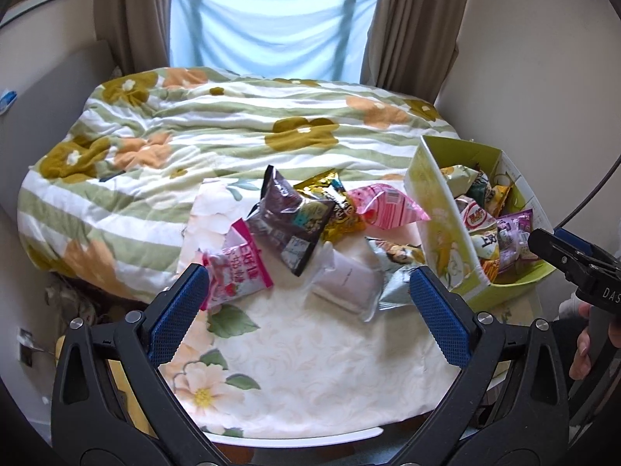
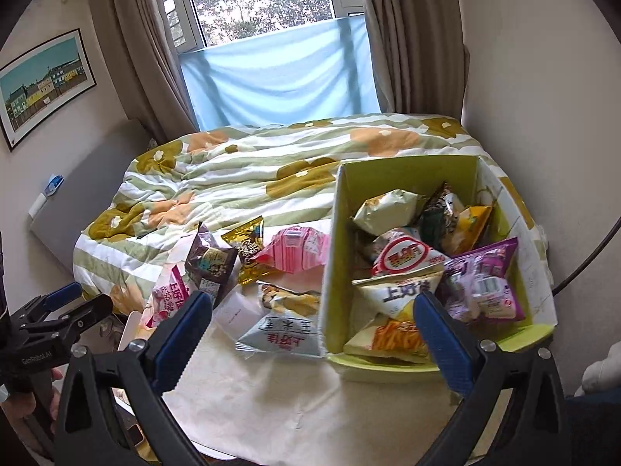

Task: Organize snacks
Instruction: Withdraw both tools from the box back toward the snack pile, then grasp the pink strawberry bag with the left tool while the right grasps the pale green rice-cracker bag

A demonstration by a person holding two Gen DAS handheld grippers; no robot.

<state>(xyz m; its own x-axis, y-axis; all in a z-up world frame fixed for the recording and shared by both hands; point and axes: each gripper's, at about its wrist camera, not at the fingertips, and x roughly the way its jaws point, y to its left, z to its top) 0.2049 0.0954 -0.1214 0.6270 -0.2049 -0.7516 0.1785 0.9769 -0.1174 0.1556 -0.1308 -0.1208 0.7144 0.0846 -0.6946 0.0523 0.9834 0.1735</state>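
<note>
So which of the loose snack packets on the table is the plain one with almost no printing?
The pale translucent white packet near the table's front, lying between the pink strawberry packet and the silver-grey packet. All the others carry bright printed graphics.

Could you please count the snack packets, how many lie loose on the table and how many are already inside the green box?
Loose on the table: 6 (pink-white strawberry packet, dark brown packet, gold packet, pink packet, clear-wrapped white packet, silver-blue packet)
Inside the green box: about 7 visible; any buried ones cannot be seen
Total: about 13
</note>
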